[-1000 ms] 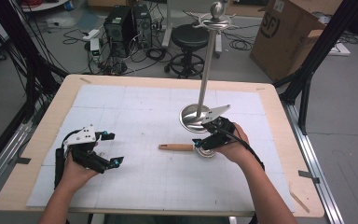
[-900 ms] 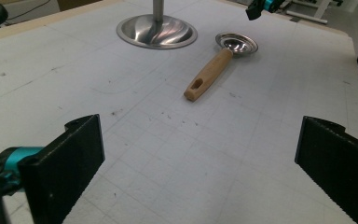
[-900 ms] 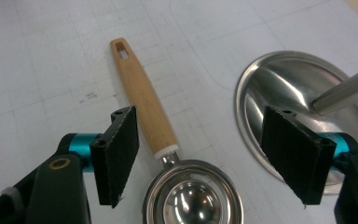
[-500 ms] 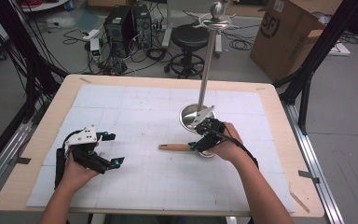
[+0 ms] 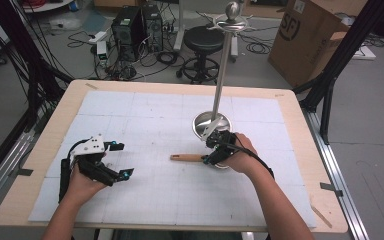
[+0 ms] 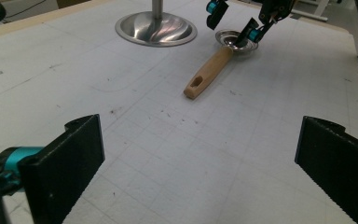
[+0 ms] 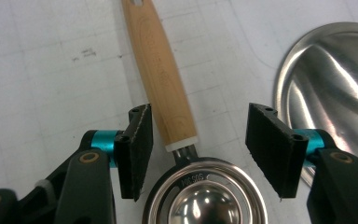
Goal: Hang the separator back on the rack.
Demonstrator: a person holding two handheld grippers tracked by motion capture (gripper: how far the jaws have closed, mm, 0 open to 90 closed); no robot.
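Right gripper points down over the strainer, jaws half open and just been closing, straddling the wooden handle, pads not touching. Left gripper rests at 8 o'clock, wide open, empty. Bare mat between; stand base at 1 o'clock.

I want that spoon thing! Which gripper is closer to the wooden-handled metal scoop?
Right. The right gripper straddles the wooden-handled metal scoop, jaws not touching it. The left gripper sits far off across the table.

Beyond the wooden-rimmed table lies a grey floor with a black stool, computer towers, loose cables and a cardboard box.
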